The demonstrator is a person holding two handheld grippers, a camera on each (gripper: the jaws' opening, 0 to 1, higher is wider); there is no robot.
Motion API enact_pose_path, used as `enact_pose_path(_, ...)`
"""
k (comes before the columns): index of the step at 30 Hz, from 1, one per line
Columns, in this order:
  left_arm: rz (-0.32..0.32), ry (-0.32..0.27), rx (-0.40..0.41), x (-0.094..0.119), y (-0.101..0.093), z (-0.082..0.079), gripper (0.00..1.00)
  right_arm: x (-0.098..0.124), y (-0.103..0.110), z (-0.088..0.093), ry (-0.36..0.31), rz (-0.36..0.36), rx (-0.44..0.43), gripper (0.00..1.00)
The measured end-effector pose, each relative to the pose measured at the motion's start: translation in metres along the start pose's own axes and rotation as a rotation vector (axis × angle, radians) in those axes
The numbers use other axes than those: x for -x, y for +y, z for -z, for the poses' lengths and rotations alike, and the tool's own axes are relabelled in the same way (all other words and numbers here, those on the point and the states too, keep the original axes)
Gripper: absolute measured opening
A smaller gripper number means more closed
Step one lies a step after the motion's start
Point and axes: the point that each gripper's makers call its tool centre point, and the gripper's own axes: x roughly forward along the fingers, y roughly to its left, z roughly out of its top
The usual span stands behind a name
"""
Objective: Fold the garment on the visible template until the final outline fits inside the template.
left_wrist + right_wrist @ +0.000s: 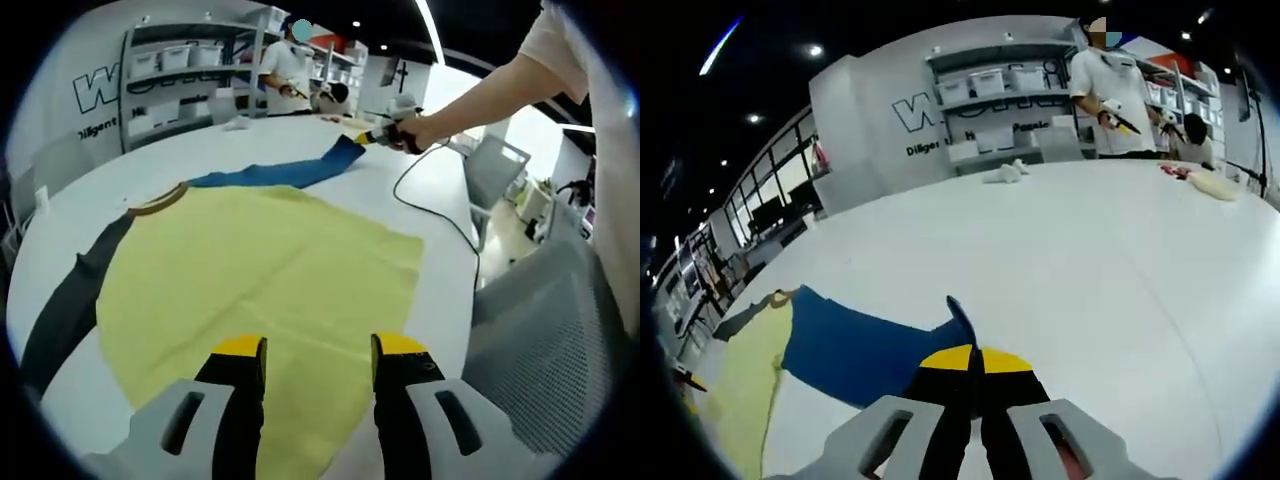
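Garment (270,175), blue, lies stretched on the white table (60,250) past the far edge of the yellow template (260,280), its long axis running away toward the right gripper (975,352), whose jaws are clenched on its far corner. Left gripper (315,345) hovers over the template, jaws released. Shelves with bins (1000,85) line the back wall; a person (1110,90) stands nearby.

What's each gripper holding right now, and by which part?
Right gripper is shut on the blue sleeve, pinched at its end. Left gripper is open over the yellow shirt, holding nothing.
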Motion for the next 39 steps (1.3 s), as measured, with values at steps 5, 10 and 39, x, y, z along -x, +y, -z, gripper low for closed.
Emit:
enact_pose_path(5,-0.003,0.002,0.006,-0.002,0.002,0.0,0.4,-0.002,-0.011,0.017,0.044,0.037,-0.035,0.0)
enact_pose_path(10,-0.004,0.003,0.01,-0.003,0.003,0.001,0.4,-0.001,-0.015,0.028,0.061,0.074,-0.07,0.0)
enact_pose_path(39,-0.026,-0.012,0.027,-0.001,0.008,0.0,0.4,0.0,-0.033,0.03,0.106,0.171,-0.051,0.0)
